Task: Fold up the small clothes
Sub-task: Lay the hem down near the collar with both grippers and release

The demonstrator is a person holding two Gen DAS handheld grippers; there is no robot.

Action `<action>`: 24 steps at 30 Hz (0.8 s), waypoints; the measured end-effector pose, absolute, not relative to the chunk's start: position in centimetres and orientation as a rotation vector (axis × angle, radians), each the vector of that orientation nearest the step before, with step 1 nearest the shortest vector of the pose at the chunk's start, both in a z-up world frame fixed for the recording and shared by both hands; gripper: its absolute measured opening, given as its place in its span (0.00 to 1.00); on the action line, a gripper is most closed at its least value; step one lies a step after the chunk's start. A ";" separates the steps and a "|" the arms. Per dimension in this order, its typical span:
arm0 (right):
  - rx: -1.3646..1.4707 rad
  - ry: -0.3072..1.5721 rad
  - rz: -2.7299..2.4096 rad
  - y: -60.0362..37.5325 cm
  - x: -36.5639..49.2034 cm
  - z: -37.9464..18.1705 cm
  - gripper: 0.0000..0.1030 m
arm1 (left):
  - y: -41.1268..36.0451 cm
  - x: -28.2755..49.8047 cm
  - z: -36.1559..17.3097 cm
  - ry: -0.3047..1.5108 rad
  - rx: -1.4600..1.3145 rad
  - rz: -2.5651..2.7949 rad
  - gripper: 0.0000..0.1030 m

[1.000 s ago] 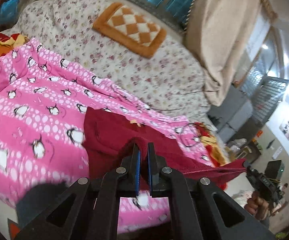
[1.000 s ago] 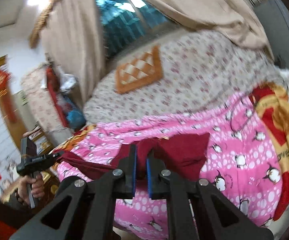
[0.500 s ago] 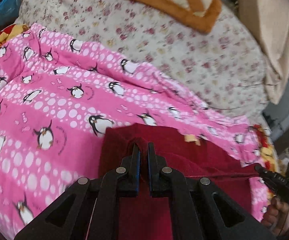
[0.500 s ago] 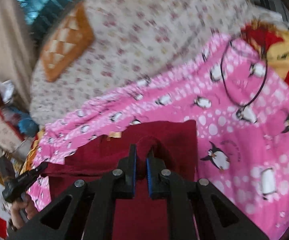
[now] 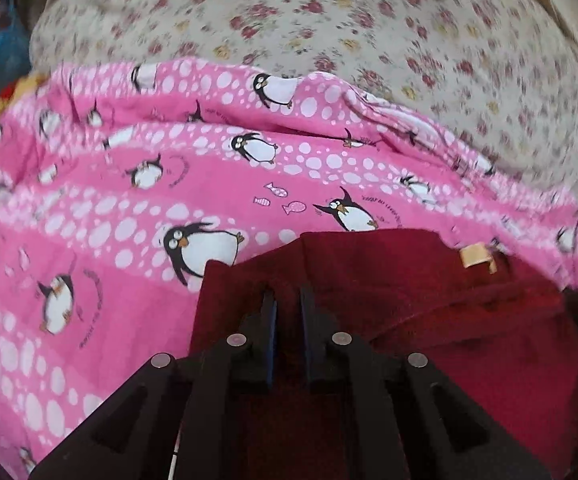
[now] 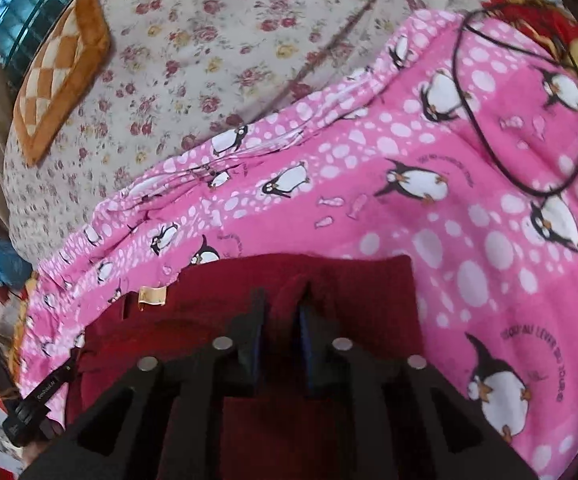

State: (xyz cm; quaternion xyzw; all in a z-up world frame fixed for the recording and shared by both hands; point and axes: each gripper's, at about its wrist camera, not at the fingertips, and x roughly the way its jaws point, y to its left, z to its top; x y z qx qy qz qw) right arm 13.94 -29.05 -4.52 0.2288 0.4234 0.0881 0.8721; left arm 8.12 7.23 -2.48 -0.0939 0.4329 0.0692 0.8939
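A small dark red garment (image 5: 429, 304) lies on a pink penguin-print blanket (image 5: 129, 200), with a tan label (image 5: 475, 258) near its far edge. My left gripper (image 5: 287, 300) is shut on the garment's left far corner. In the right wrist view the same garment (image 6: 217, 300) shows with its label (image 6: 152, 295). My right gripper (image 6: 281, 300) is shut on a pinched fold at the garment's right far corner. The left gripper's body (image 6: 37, 404) shows at the lower left of that view.
The pink blanket (image 6: 469, 220) covers a bed with a floral sheet (image 6: 209, 60). An orange checked cushion (image 6: 57, 76) lies at the far side. A thin black cord loop (image 6: 525, 100) rests on the blanket to the right. A red and yellow cloth (image 6: 549, 16) lies at the far right.
Both grippers have carried the garment's held edge forward and down over the blanket. The garment now lies low on the blanket instead of hanging stretched between them.
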 end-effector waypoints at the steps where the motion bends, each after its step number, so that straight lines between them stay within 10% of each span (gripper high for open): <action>1: 0.470 0.881 0.188 -28.8 14.0 -4.4 0.29 | 7.2 8.1 -2.4 0.902 -0.192 0.148 0.01; 5: 0.519 0.830 0.221 -29.1 13.3 -3.2 0.32 | 9.9 8.1 -2.1 0.927 -0.379 0.068 0.11; 10: 0.614 0.796 0.253 -30.7 12.1 -2.6 0.32 | 13.0 7.2 -0.1 0.839 -0.616 -0.127 0.92; 16: 0.495 0.672 0.267 -30.5 10.2 1.1 0.32 | 11.3 5.6 3.5 0.650 -0.408 -0.029 0.94; 24: 0.200 0.877 0.265 -25.0 14.7 0.8 0.26 | 3.2 11.4 1.9 0.892 -0.105 -0.119 0.83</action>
